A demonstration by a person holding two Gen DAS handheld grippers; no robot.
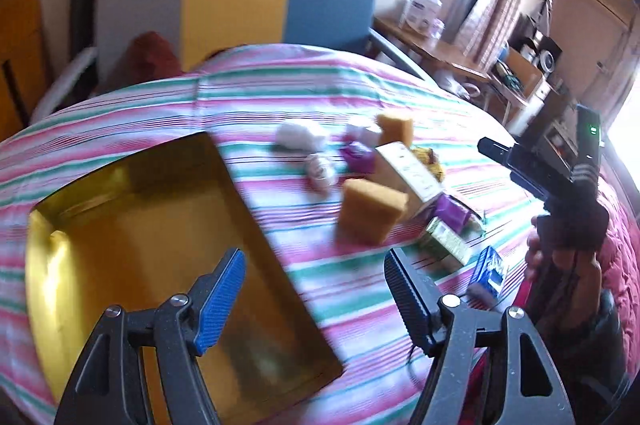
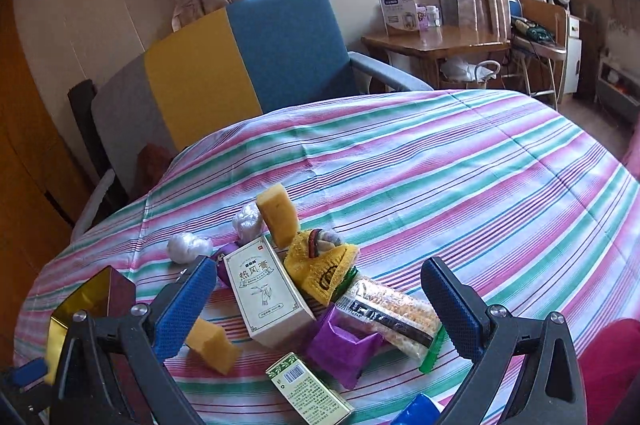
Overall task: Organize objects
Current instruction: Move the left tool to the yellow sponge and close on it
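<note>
While both claws are gaping empty, the right gripper is facing a light, stiff carton; likely graspable across its narrow sides.

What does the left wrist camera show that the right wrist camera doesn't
Only the left wrist view shows the inside of the gold tray, which is bare, and the right tool seen from outside in the person's hand. Only the right wrist view shows the yellow mesh bag and the clear snack packet plainly. Both show the striped sheet, the white medicine box, two sponges and the purple packet.
</note>
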